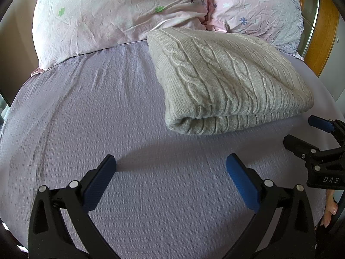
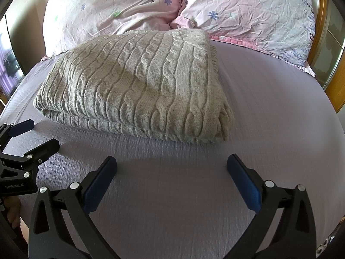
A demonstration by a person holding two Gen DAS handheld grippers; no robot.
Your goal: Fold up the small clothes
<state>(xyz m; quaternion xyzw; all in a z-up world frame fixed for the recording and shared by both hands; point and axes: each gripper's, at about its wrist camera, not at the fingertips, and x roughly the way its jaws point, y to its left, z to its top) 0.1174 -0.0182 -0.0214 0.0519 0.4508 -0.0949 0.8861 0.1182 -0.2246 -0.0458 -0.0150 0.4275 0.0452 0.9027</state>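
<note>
A beige cable-knit sweater (image 1: pixel 226 82) lies folded in a thick rectangle on the lilac bed sheet (image 1: pixel 97 108), its far edge against the pillows. It also shows in the right wrist view (image 2: pixel 138 86). My left gripper (image 1: pixel 171 164) is open and empty, hovering over the sheet in front of the sweater's near left corner. My right gripper (image 2: pixel 171 164) is open and empty, in front of the sweater's near right edge. Each gripper shows at the edge of the other's view: the right gripper (image 1: pixel 306 133) and the left gripper (image 2: pixel 36 136), both with fingers apart.
Two pink floral pillows (image 1: pixel 120 15) (image 2: pixel 248 15) lie across the head of the bed. A wooden bed frame (image 2: pixel 338 82) runs along the right side. Bare sheet (image 2: pixel 280 108) lies to the right of the sweater and in front of it.
</note>
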